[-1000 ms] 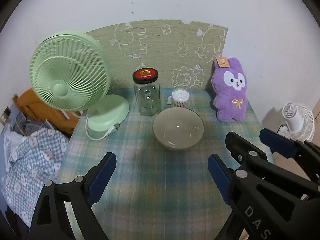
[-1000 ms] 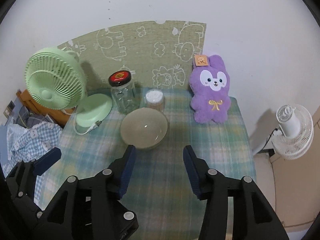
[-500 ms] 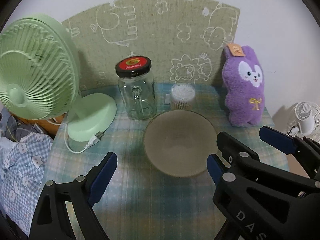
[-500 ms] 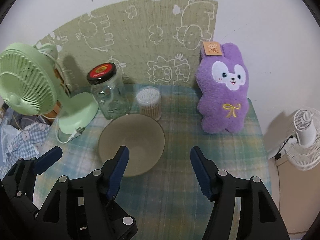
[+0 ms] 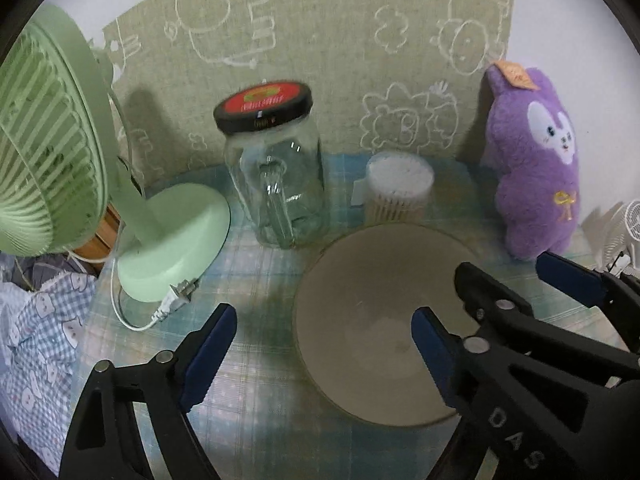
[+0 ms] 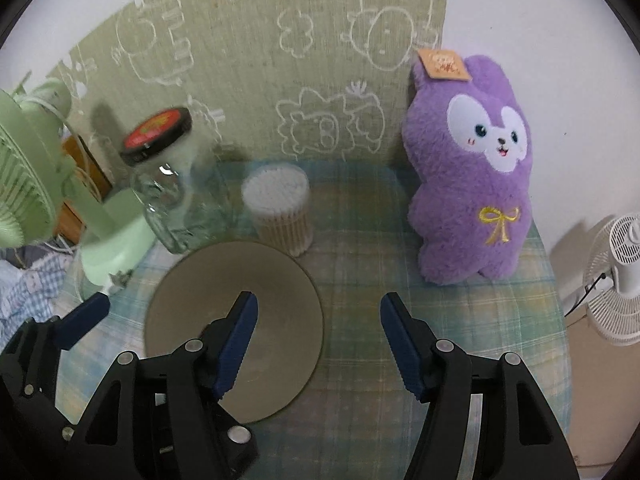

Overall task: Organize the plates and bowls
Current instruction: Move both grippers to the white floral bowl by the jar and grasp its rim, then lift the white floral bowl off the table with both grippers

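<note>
**Inspector:** Status of the sorting job?

**Assistant:** Barely begun, in my judgement. One bowl (image 5: 384, 320) sits on the bench (image 5: 260, 412), upright and empty, near the centre. No plates are in view, and nothing is stacked or grouped.

**Inspector:** Jaws?

**Assistant:** Left gripper (image 5: 320, 344): jaws spread wide and closing slightly; they straddle the bowl's nine o'clock rim, one inside and one outside, and no pad presses on it. Right gripper (image 6: 320, 340): jaws released, straddling the three o'clock rim the same way, nothing clamped. Whether any pad brushes the rim I cannot tell.

**Inspector:** Surroundings?

**Assistant:** Glass jar (image 5: 276, 172) at eleven o'clock from the bowl, just beside it. Tub of cotton swabs (image 5: 400, 188) at twelve, nearly touching the rim. Purple plush rabbit (image 6: 472, 172) at two, apart. Green desk fan (image 5: 52, 140) at nine to ten, its plug (image 5: 176, 300) loose on the cloth. A white fan (image 6: 620, 276) stands off the bench, at three.

**Inspector:** Markings?

**Assistant:** "DAS" is moulded in white on the left gripper's arm; the rest is cut off. The jar's lid carries a red label, too blurred to read. The rabbit's ear tag has a printed design, illegible. The mat (image 5: 320, 60) on the wall shows only animal outlines.

**Inspector:** Remaining?

**Assistant:** Gripping, lifting and placing the bowl, all outstanding.
</note>
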Demonstrator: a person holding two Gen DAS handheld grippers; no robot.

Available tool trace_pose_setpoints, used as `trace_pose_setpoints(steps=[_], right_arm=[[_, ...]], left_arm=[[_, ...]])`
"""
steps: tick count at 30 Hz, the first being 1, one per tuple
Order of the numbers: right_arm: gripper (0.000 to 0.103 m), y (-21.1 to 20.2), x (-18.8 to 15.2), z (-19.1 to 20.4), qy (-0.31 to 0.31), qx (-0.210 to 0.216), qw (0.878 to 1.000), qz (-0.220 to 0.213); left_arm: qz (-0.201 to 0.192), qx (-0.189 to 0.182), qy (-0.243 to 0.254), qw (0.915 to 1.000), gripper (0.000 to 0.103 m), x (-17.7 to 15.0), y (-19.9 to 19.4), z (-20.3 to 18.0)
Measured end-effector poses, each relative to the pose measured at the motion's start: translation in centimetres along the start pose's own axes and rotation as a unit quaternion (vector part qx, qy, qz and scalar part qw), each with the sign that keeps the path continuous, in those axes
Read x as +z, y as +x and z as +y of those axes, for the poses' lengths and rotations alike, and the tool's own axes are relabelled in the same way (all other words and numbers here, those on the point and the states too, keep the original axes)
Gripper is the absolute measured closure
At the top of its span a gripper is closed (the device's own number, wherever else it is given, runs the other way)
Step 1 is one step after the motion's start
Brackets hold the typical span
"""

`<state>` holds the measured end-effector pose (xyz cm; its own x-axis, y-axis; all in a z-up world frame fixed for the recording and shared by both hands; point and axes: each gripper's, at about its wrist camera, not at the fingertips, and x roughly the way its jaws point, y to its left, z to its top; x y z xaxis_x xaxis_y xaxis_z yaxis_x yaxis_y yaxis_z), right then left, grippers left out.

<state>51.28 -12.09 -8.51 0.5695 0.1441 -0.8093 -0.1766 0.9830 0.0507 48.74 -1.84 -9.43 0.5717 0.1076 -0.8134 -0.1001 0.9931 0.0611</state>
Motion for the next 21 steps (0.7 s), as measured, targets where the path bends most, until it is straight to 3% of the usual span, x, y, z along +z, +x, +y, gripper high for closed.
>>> trace_pose_setpoints(steps=[9, 14, 16, 21], right_arm=[[0.037, 2.2, -0.9, -0.4, 0.016, 0.011, 1.0, 0.013], [0.056, 3.4, -1.2, -0.2, 0.015, 0.015, 0.999, 0.032], [0.071, 3.7, -1.2, -0.1, 0.013, 0.017, 0.999, 0.036], [0.078, 3.8, -1.2, 0.3, 0.011, 0.026, 0.999, 0.04]], left_arm=[[0.026, 0.005, -0.015, 0.9995, 0.041, -0.7, 2.5, 0.6], [0.036, -0.002, -0.021, 0.9991, 0.061, -1.1, 3.4, 0.7], [0.036, -0.002, -0.02, 0.9992, 0.066, -1.4, 3.4, 0.7], [0.035, -0.022, -0.015, 0.999, 0.074, -1.4, 3.3, 0.2]])
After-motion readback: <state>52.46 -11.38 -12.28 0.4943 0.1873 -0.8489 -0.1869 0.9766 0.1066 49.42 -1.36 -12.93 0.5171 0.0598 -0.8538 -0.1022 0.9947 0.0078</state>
